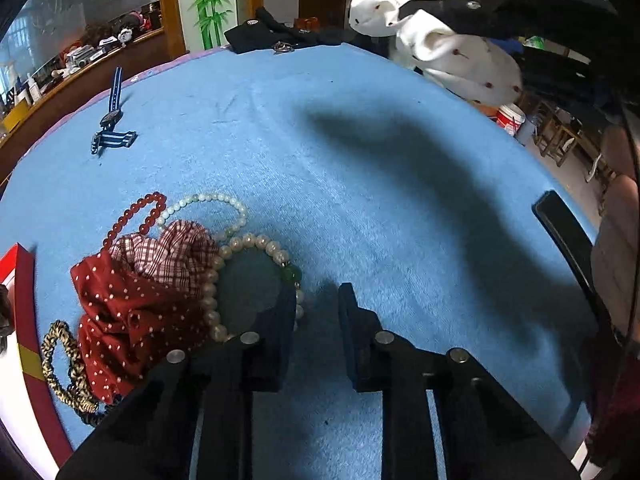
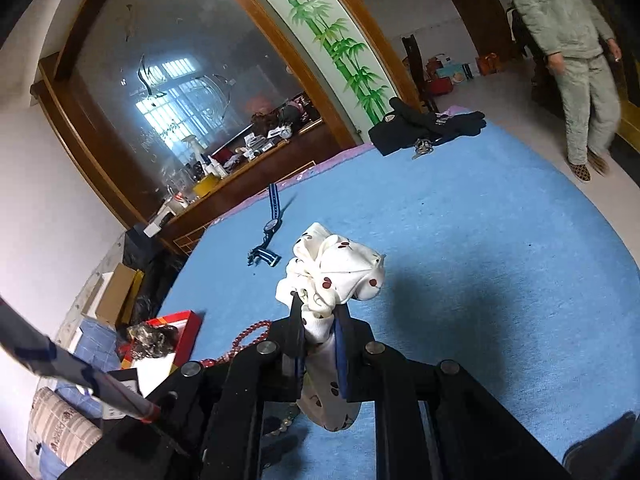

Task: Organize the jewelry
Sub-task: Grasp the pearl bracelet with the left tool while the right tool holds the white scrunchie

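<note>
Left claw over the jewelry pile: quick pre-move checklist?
1. Right claw grip on the white cherry scrunchie: ok, shut on it and lifted off the blue cloth.
2. Left claw free: ok, nothing between its fingers, only a narrow gap left.
3. Left claw lined up on a target: not ok, the pearl bracelet lies left of the fingertips, partly behind the left finger.
4. Pile separated: not ok, pearl bracelet, red bead bracelet and red dotted scrunchie touch or overlap.
5. Red box reachable: cannot tell, only its edge shows.
</note>
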Tool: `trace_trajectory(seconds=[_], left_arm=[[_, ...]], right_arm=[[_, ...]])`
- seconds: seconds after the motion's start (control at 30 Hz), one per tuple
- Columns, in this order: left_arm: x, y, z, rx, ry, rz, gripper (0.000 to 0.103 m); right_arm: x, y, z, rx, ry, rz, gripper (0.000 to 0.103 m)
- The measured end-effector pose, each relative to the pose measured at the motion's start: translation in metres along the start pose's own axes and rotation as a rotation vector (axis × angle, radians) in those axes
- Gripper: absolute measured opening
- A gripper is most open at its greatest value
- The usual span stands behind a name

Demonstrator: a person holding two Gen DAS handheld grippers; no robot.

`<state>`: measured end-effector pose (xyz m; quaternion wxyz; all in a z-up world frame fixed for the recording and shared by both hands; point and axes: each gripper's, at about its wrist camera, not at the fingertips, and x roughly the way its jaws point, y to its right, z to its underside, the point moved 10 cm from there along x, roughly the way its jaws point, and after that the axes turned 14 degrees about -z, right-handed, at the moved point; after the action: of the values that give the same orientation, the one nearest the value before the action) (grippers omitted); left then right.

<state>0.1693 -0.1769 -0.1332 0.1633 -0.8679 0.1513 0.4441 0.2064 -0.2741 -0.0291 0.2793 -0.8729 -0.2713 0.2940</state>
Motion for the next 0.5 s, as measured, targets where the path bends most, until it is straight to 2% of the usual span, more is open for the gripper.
trace_trajectory(seconds=[0.07, 0.1, 0.23, 0.27, 0.3, 0.5], left_arm=[[0.005, -0.005, 0.000, -0.001, -0.004, -0.039, 0.017], [0.012, -0.006, 0.003, -0.010, -0.036, -0.032, 0.016], [0.015, -0.009, 0.002, -0.023, -0.013, -0.021, 0.016], [0.016, -0.011, 0.002, -0.049, -0.012, -0.017, 0.014], [0.017, -0.014, 0.001, -0.068, -0.008, -0.037, 0.008], [0.006, -0.014, 0.004, -0.155, 0.043, 0.006, 0.008]], right_arm=[[-0.001, -0.002, 0.000, 0.001, 0.002, -0.011, 0.014], [-0.001, -0.003, 0.000, 0.000, 0.004, -0.018, 0.014], [-0.003, -0.006, 0.000, -0.013, 0.007, -0.024, 0.014], [-0.002, -0.006, 0.001, -0.013, 0.002, -0.030, 0.014], [-0.001, -0.007, 0.002, -0.014, -0.004, -0.033, 0.014], [0.002, -0.006, 0.007, -0.035, -0.026, -0.010, 0.014]])
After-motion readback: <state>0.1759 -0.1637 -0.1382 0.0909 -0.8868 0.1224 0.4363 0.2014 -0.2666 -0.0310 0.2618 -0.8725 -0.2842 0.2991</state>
